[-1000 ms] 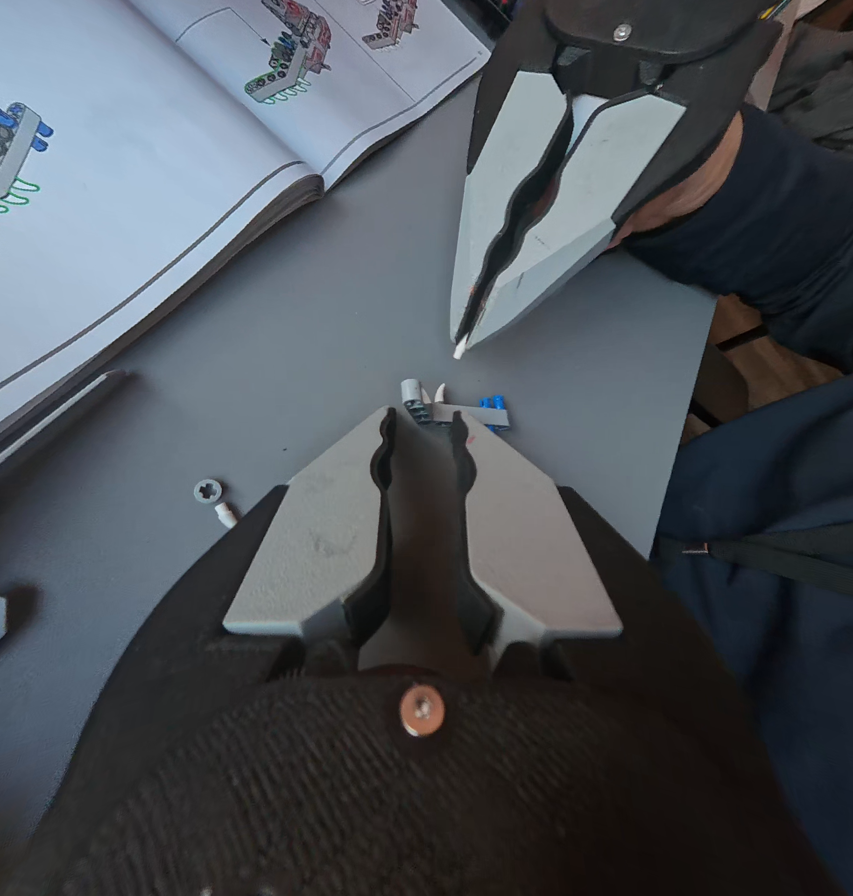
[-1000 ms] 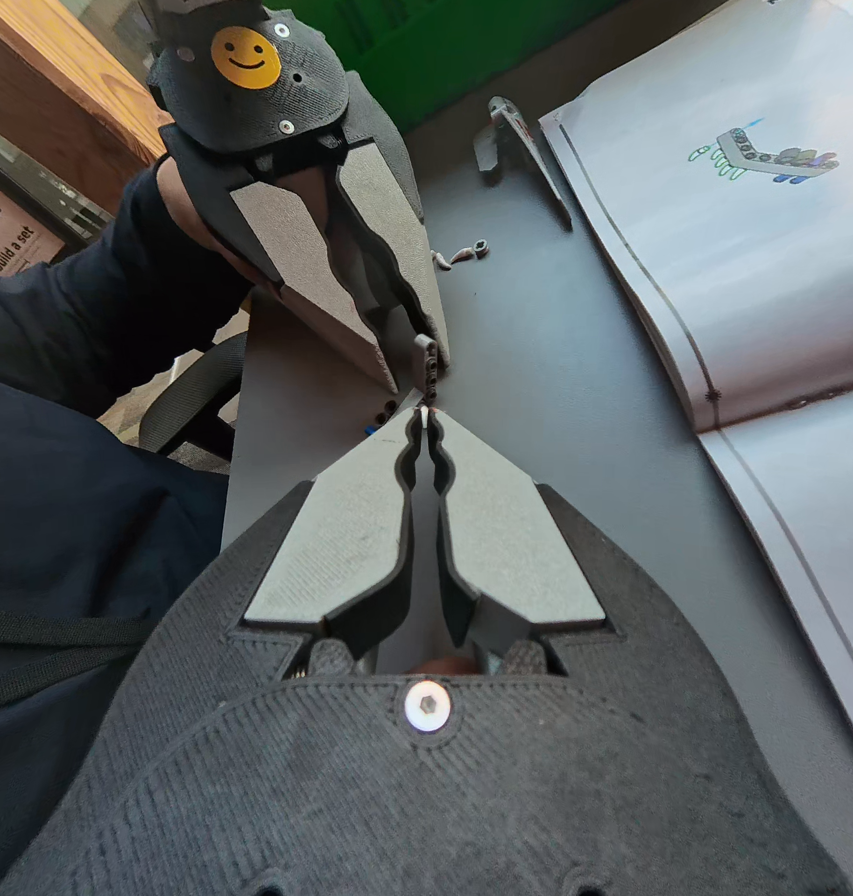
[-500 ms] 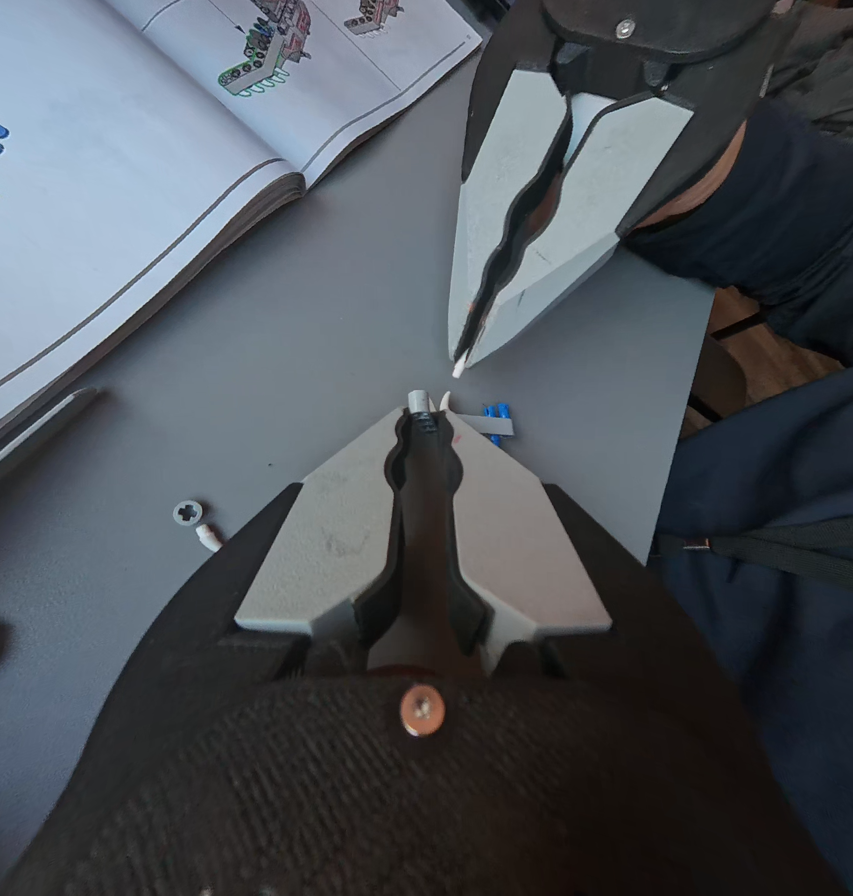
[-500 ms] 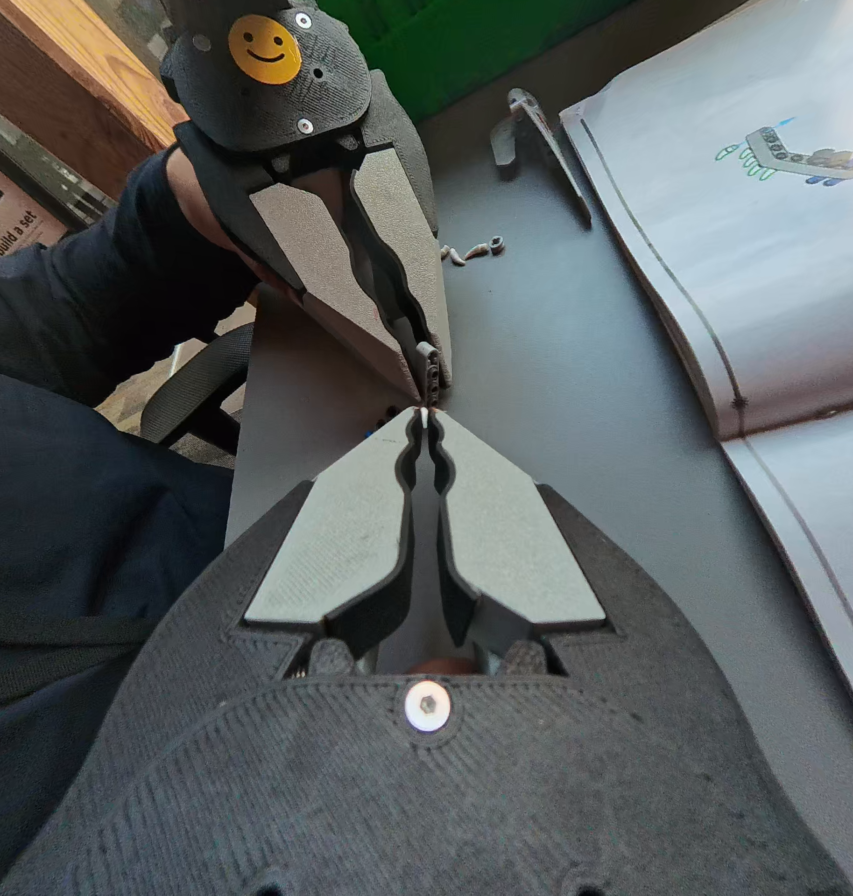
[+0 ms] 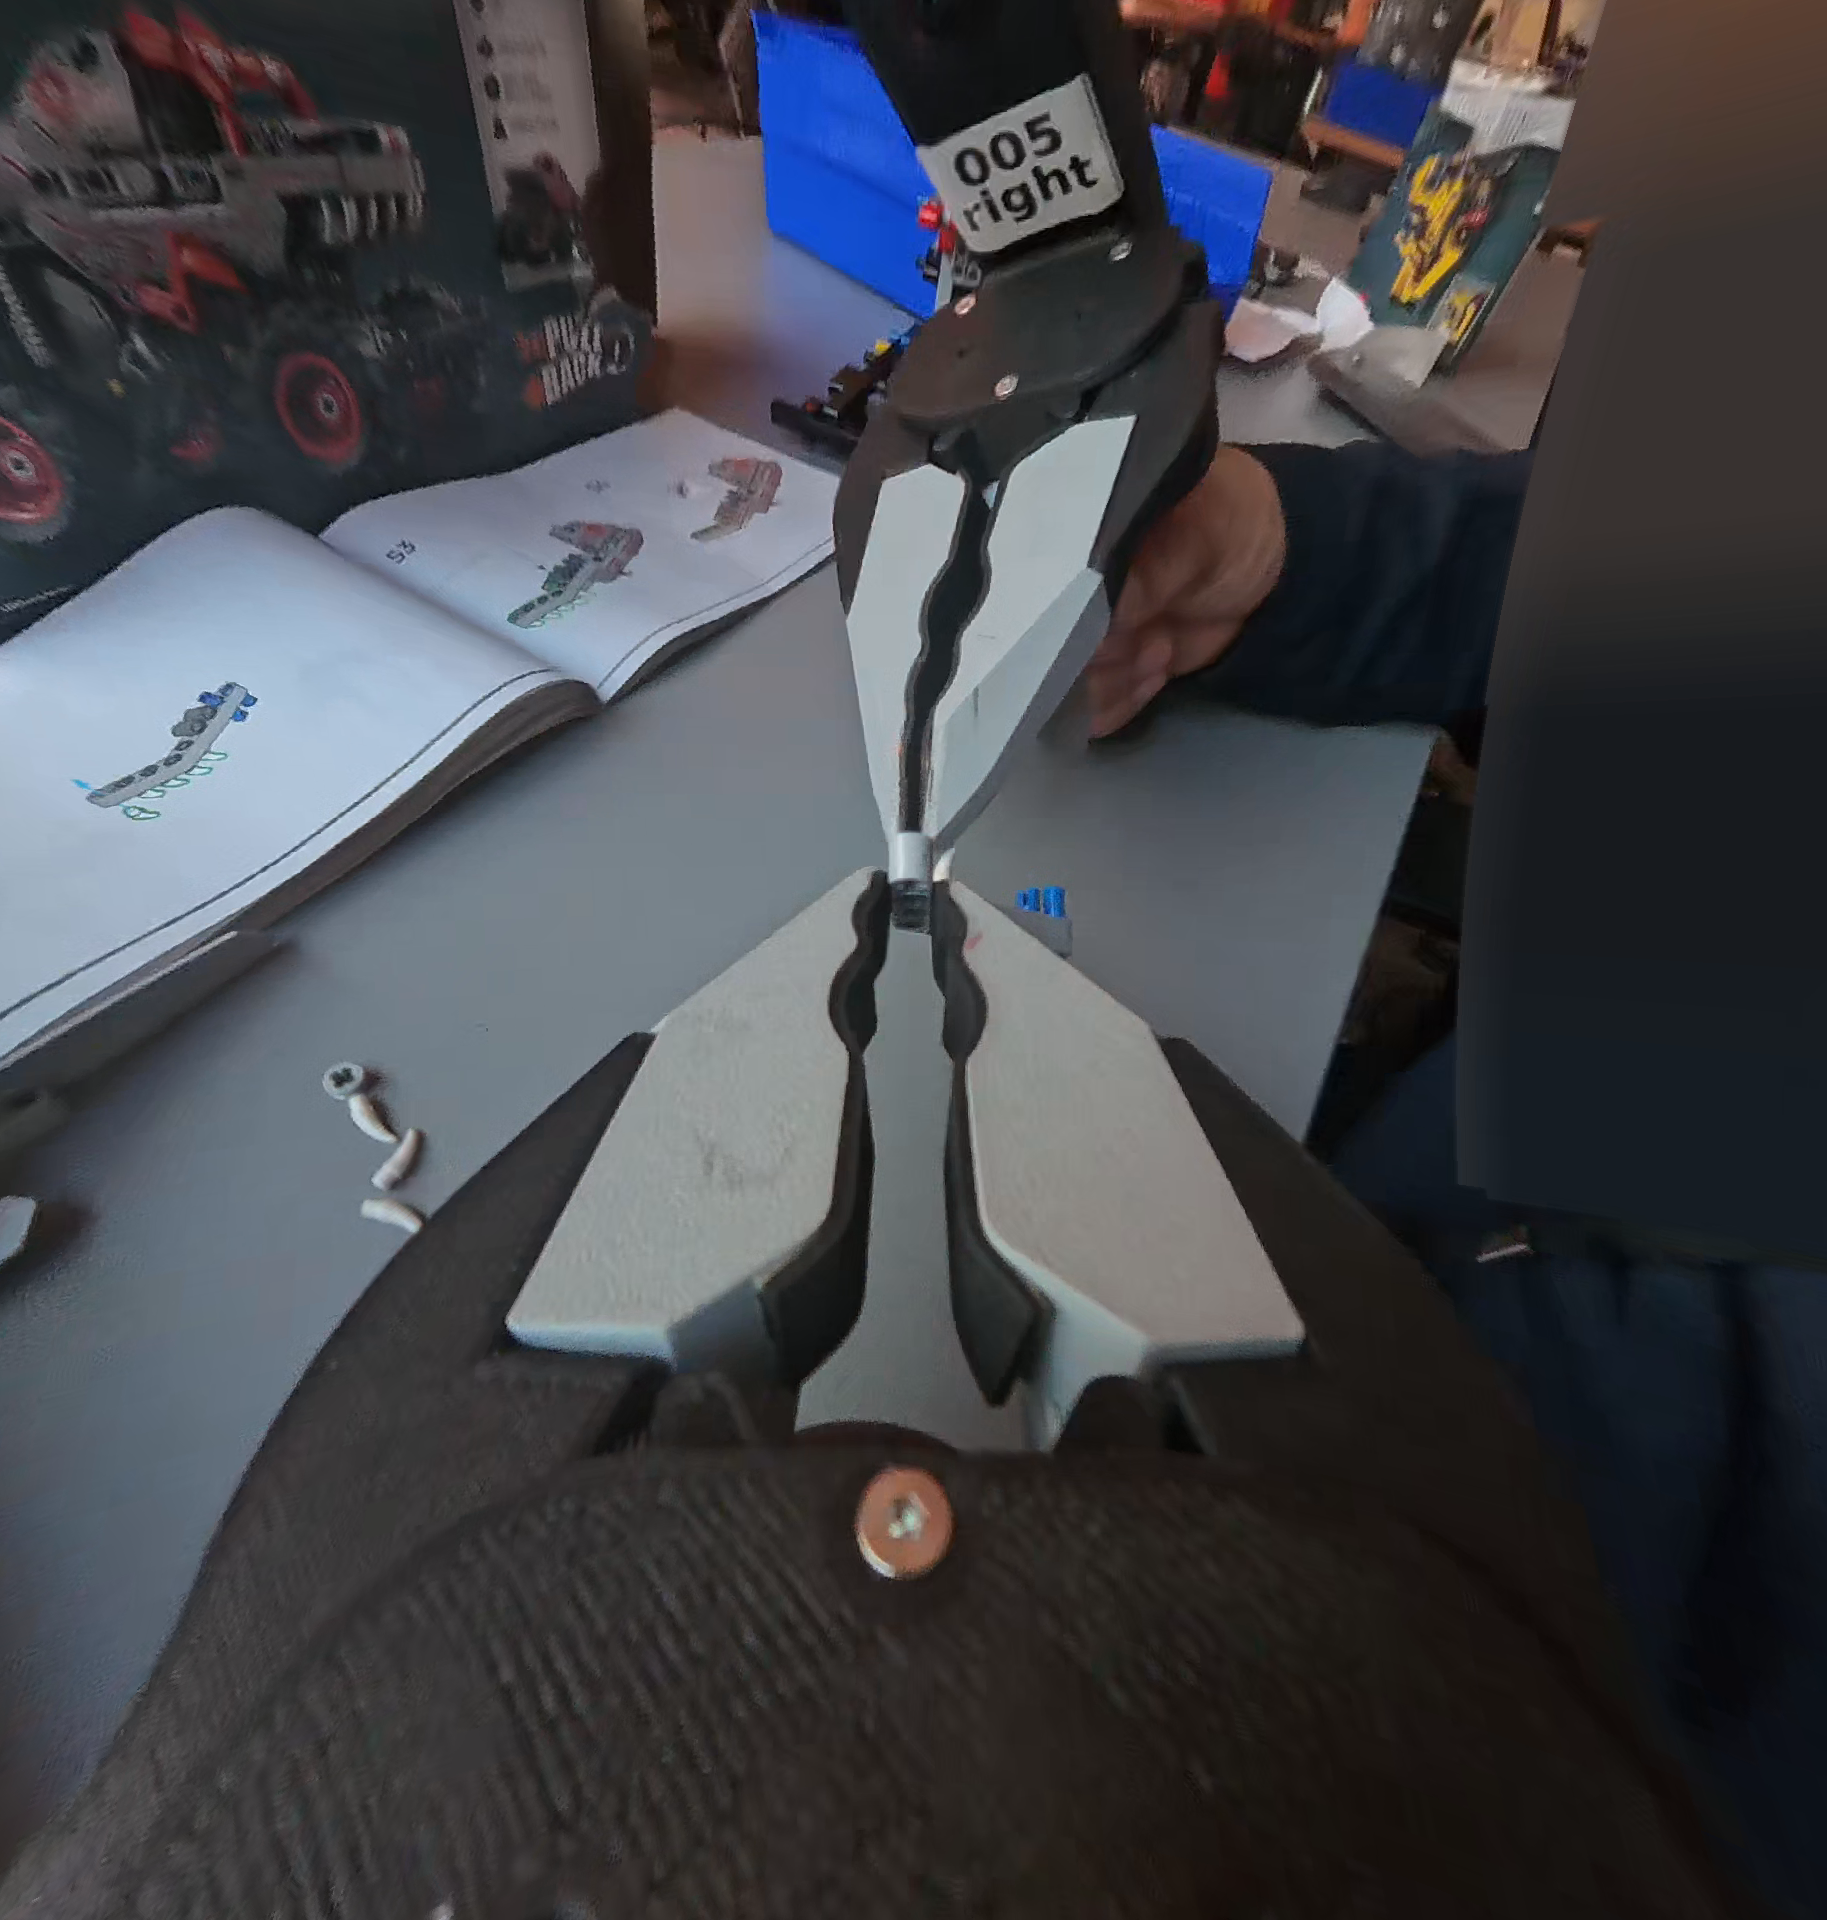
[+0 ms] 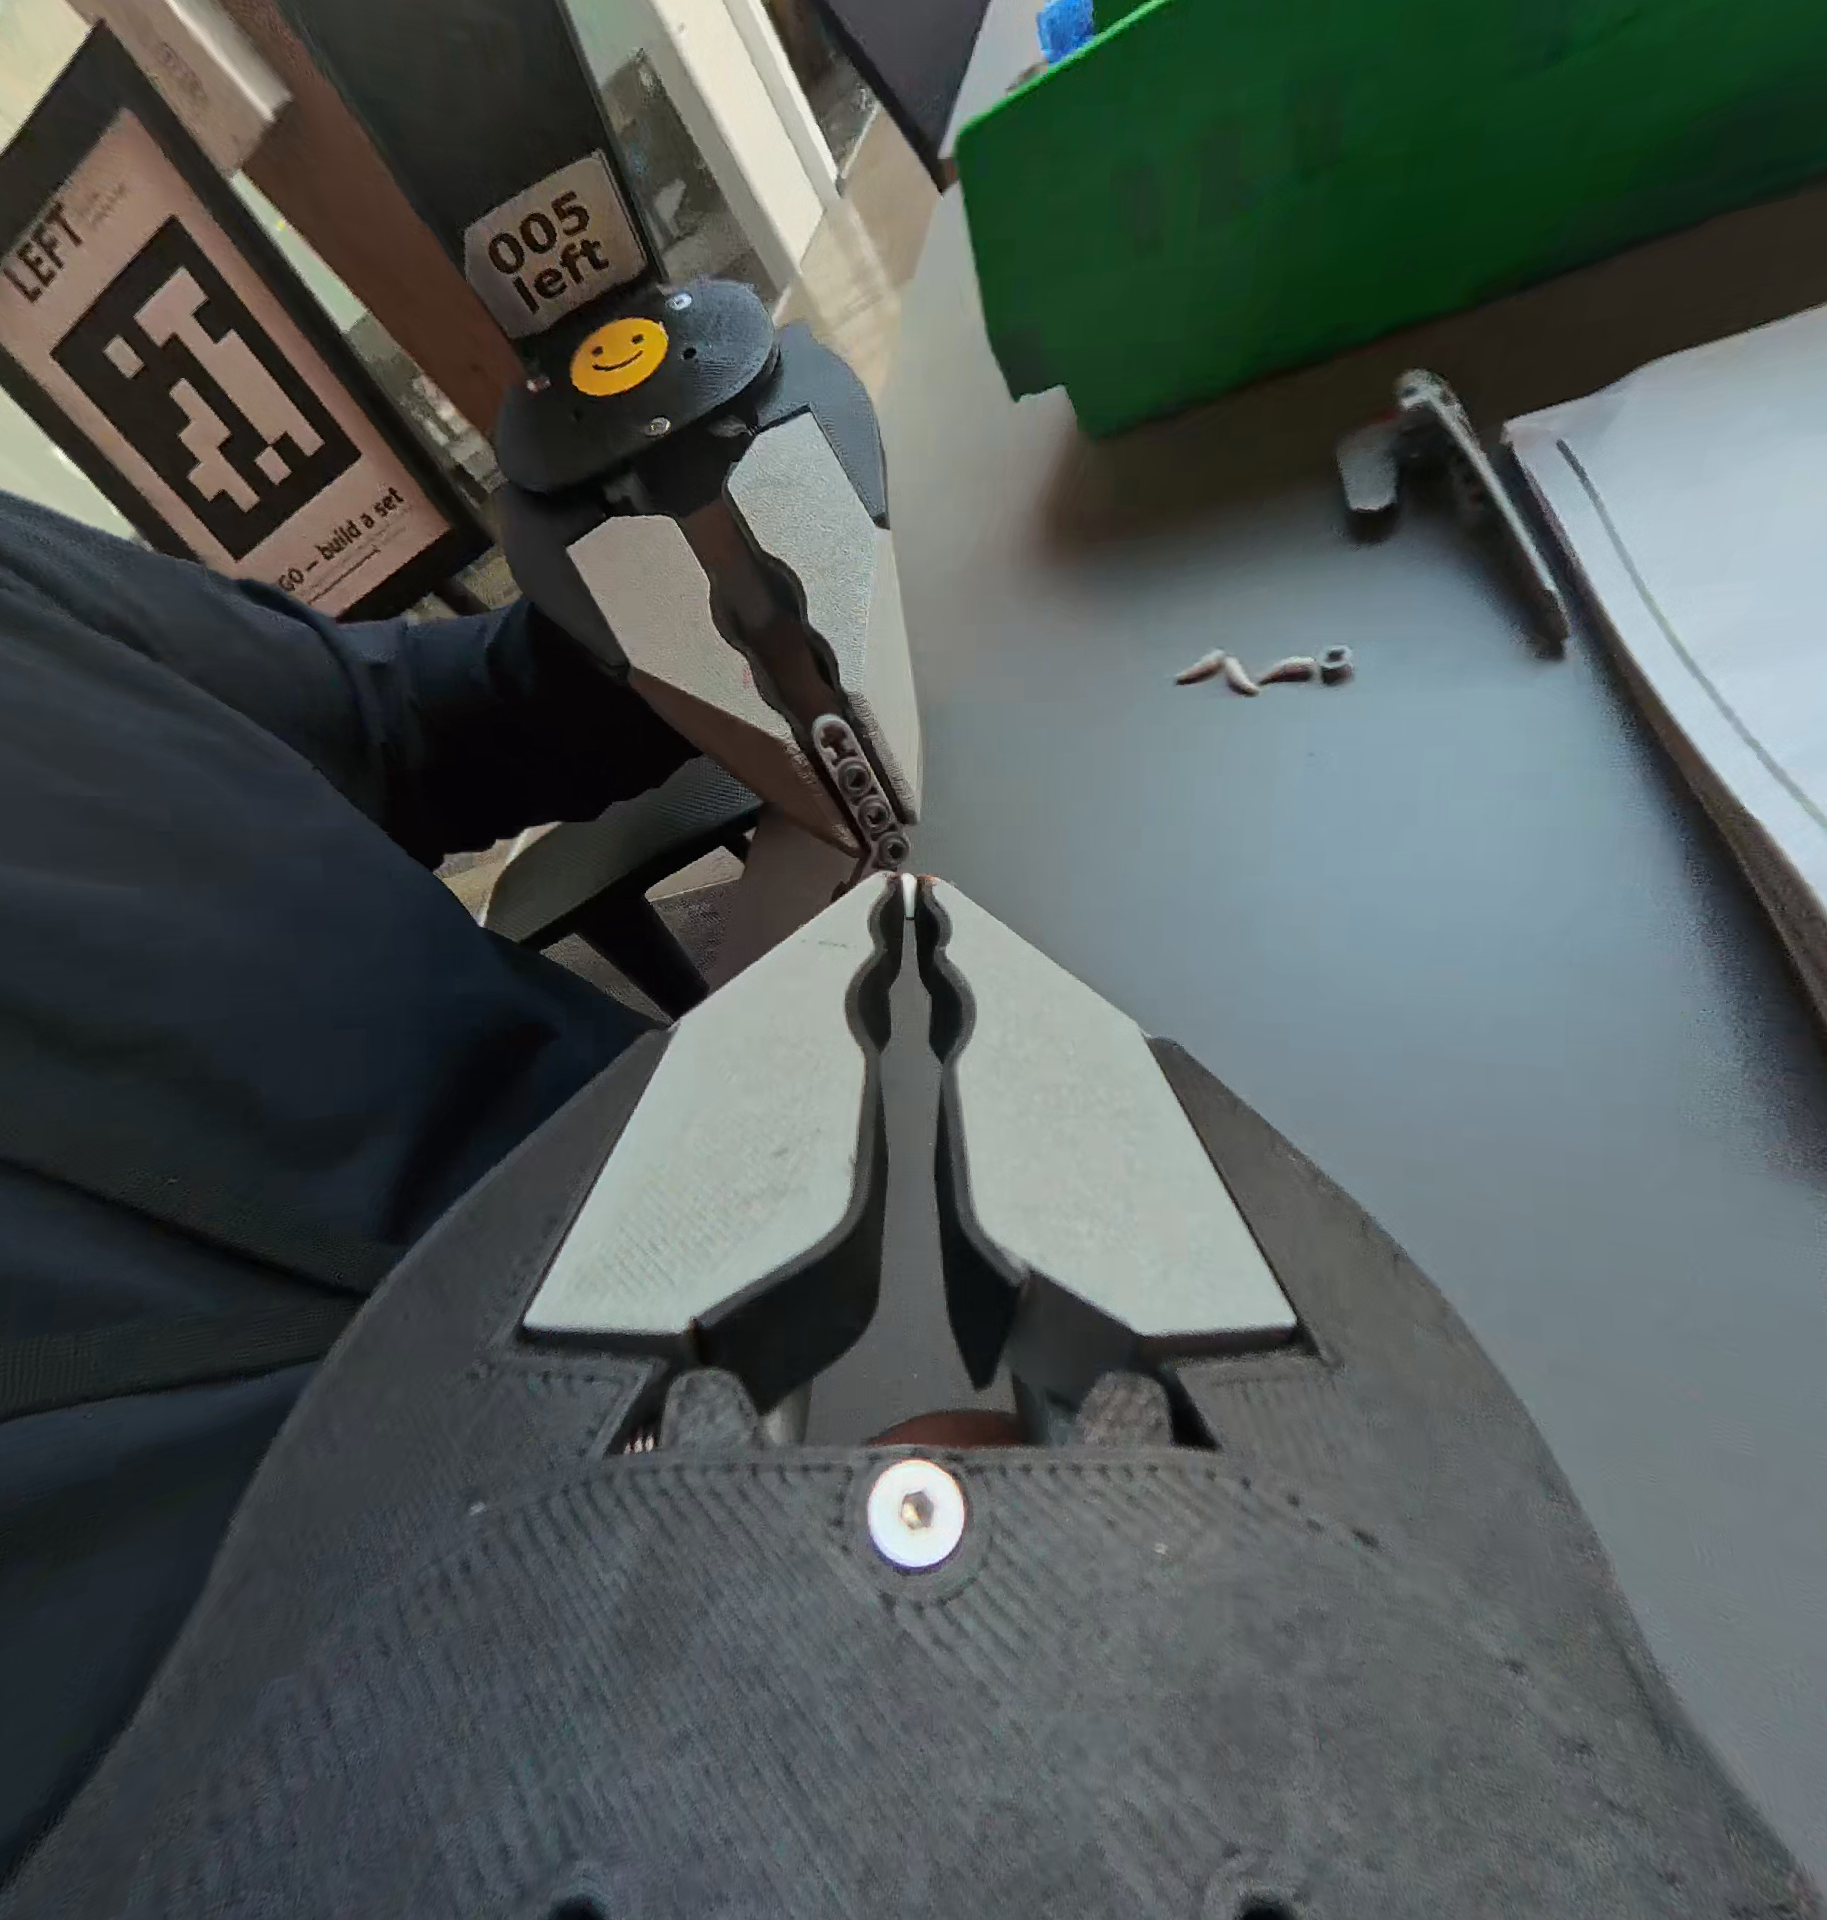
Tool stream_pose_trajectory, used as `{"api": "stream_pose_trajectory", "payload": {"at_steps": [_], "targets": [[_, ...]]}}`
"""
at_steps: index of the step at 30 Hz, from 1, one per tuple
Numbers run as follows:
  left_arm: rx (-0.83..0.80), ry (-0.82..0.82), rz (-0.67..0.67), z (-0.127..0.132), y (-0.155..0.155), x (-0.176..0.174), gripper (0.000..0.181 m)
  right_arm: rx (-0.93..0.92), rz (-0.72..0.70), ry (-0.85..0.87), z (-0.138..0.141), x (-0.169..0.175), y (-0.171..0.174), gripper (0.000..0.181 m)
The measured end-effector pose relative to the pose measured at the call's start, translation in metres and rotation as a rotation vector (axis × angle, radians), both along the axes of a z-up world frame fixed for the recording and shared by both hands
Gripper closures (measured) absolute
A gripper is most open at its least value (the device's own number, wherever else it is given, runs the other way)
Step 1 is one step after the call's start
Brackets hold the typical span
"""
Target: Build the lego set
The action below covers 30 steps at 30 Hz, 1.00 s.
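My left gripper (image 5: 910, 906) is shut on a grey holed beam (image 5: 910, 871), held end-on above the table; the beam also shows in the right wrist view (image 6: 859, 790) between the left gripper's fingers. My right gripper (image 6: 906, 891) is shut on a small white tooth piece (image 6: 906, 896). It also shows in the left wrist view (image 5: 919, 821), pointing down at the beam's end, tip to tip with the left gripper. A grey piece with blue pins (image 5: 1044, 914) lies just behind the left fingertips.
An open instruction booklet (image 5: 296, 675) lies at the left, with the set's box (image 5: 213, 260) behind it. Several loose white tooth pieces (image 5: 384, 1153) and a small grey bush (image 5: 342, 1081) lie on the grey table (image 5: 576, 883). A green bin (image 6: 1408, 208) stands at the back. Left and right tips are no more than a few centimetres apart.
The left gripper closed on the beam and lifted it off the table. Both grippers rose and tilted up, and the right gripper's tip came to meet the beam's end.
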<state>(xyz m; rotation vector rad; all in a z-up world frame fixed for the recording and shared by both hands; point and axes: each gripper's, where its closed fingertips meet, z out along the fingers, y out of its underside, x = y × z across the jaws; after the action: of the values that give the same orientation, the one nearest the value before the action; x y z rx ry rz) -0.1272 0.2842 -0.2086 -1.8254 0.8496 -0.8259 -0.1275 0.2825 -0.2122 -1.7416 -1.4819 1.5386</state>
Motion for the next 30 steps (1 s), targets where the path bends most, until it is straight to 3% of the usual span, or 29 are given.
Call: {"api": "stream_pose_trajectory", "payload": {"at_steps": [4,15,18,22,30], "targets": [[0.024,-0.035,0.029,0.006,-0.024,-0.002,0.176,-0.024,0.057,0.005,0.002,-0.003,-0.021,0.181],[-0.036,0.047,0.108,-0.024,-0.042,-0.005,0.175,-0.02,0.112,-0.061,-0.015,-0.007,-0.044,0.181],[-0.112,-0.029,0.143,-0.037,-0.052,-0.003,0.175,-0.027,0.126,-0.115,-0.024,-0.008,-0.051,0.181],[-0.061,-0.113,0.208,-0.029,-0.053,-0.01,0.176,-0.072,0.116,-0.183,-0.033,-0.01,-0.051,0.181],[0.016,-0.179,0.179,-0.022,-0.056,-0.004,0.175,-0.069,0.137,-0.148,-0.025,-0.01,-0.052,0.181]]}}
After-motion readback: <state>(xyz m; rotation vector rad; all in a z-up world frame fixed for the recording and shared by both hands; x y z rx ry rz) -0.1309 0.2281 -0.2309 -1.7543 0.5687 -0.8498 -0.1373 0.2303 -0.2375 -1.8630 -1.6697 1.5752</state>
